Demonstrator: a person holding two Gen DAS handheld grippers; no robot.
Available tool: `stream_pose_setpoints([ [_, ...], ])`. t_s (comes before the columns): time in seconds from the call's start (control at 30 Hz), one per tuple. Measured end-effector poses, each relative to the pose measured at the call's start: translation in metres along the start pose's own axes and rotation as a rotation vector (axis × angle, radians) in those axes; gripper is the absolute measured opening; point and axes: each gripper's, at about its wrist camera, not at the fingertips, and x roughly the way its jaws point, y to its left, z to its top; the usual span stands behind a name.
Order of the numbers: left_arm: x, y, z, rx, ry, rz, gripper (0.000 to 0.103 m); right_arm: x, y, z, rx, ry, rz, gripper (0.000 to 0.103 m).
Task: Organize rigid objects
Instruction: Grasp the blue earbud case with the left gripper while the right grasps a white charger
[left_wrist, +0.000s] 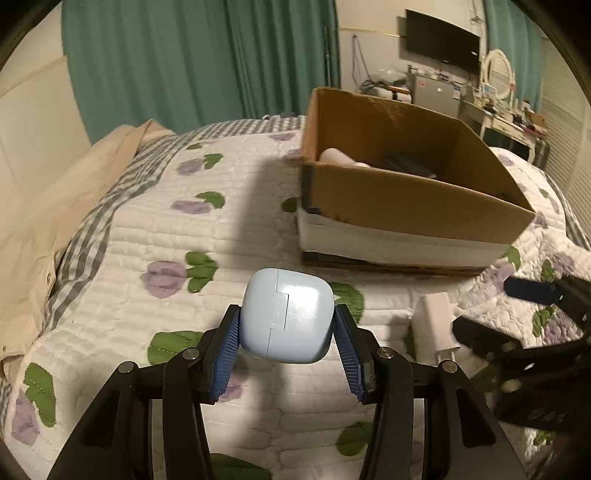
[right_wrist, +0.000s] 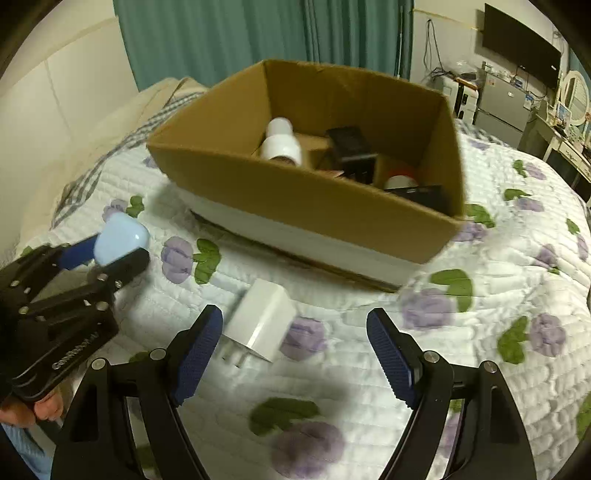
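Pale-blue rounded plastic case (left_wrist: 286, 317) sits clamped in the left gripper (left_wrist: 286, 334), bound for the brown cardboard box (left_wrist: 406, 206); the right gripper (right_wrist: 295, 354), spread empty, needs closing around the white plastic charger block (right_wrist: 258, 319).

Open quilt is lying between the white charger (right_wrist: 260, 325) and cardboard box (right_wrist: 332, 206), whose tall wall is blocking level approach.

Left hand-held gripper (left_wrist: 287, 334) clamped; right hand-held gripper (right_wrist: 295, 334) apparently spread.
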Motion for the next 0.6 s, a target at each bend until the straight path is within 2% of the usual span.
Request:
stream_pose_setpoints([
  [0.2, 0.004, 0.013, 0.001, -0.038, 0.010, -0.025, 0.050, 0.034, 0.023, -0.003, -0.013, 0.061, -0.056, 0.080],
  [0.23, 0.004, 0.014, 0.001, -0.042, 0.010, -0.029, 0.050, 0.038, 0.025, -0.003, -0.012, 0.069, -0.064, 0.077],
  [0.27, 0.003, 0.015, 0.000, -0.045, 0.009, -0.033, 0.050, 0.042, 0.026, -0.003, -0.009, 0.077, -0.068, 0.069],
  [0.4, 0.004, 0.016, 0.002, -0.049, 0.011, -0.043, 0.050, 0.057, 0.025, -0.004, 0.029, 0.107, -0.075, 0.061],
  [0.47, 0.003, 0.014, 0.002, -0.045, 0.010, -0.044, 0.050, 0.060, 0.024, -0.005, 0.029, 0.115, -0.076, 0.041],
  [0.6, 0.001, 0.011, 0.003, -0.039, 0.006, -0.051, 0.050, 0.054, 0.021, -0.009, 0.029, 0.100, -0.077, 0.030],
])
